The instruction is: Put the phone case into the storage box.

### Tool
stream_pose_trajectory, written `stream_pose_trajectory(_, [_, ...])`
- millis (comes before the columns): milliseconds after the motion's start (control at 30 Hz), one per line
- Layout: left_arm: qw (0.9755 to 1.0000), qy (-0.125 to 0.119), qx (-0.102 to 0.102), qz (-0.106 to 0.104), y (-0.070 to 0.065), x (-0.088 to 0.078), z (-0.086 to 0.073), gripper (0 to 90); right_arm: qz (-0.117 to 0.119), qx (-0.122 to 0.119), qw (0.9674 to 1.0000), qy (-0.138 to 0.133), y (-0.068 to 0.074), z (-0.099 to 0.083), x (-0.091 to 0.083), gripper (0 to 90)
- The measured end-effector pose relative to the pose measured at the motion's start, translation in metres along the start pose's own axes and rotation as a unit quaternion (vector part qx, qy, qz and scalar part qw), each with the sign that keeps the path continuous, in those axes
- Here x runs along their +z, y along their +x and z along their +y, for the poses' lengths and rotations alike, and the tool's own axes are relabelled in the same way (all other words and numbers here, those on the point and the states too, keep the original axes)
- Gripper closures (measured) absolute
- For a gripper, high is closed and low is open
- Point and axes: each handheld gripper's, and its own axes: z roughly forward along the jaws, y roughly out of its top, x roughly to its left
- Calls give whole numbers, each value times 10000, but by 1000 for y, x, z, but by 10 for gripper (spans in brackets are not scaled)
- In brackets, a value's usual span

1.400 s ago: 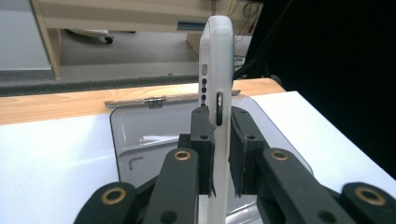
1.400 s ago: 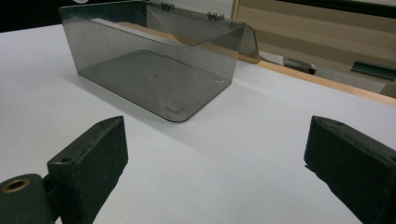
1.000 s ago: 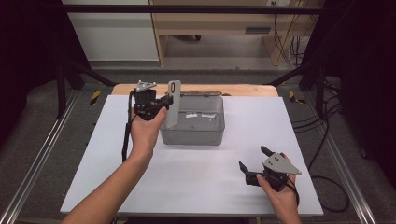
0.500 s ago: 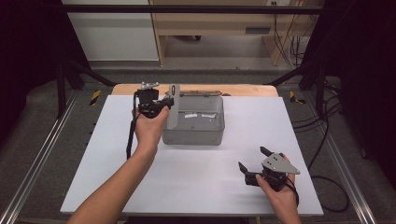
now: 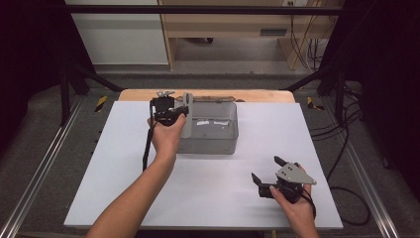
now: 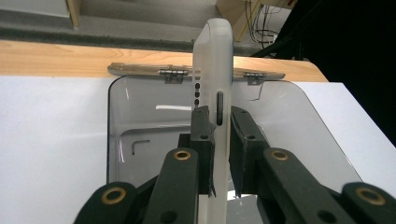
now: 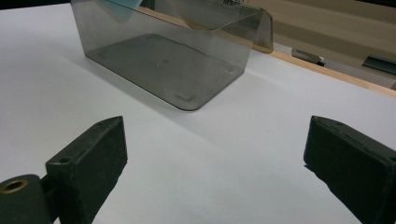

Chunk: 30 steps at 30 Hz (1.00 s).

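Lab: aluminium-framed rig [image 5: 37,176], trailing cables [image 5: 341,148]

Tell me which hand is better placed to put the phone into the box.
Left, probably. Its gripper already clamps the phone upright above the open grey box. The right gripper rests open on the white table, away from it.

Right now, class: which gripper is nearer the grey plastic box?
Left. The left gripper holds a phone over the grey plastic box; the right gripper rests apart, nearer the person.
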Motion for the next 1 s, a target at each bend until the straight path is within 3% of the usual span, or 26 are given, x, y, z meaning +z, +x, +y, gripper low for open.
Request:
stream_pose_trajectory(167, [9997,45,-204,95,3,7,-4,805,52,-7,10000,-10,2,0,0,65])
stream_pose_trajectory(467, [9992,214,-200,254,7,21,-14,805,78,-9,10000,-25,1,0,-1,66])
stream_pose_trajectory(1000, [9977,590,-214,272,9,35,-22,805,127,14,9999,32,2,0,0,65])
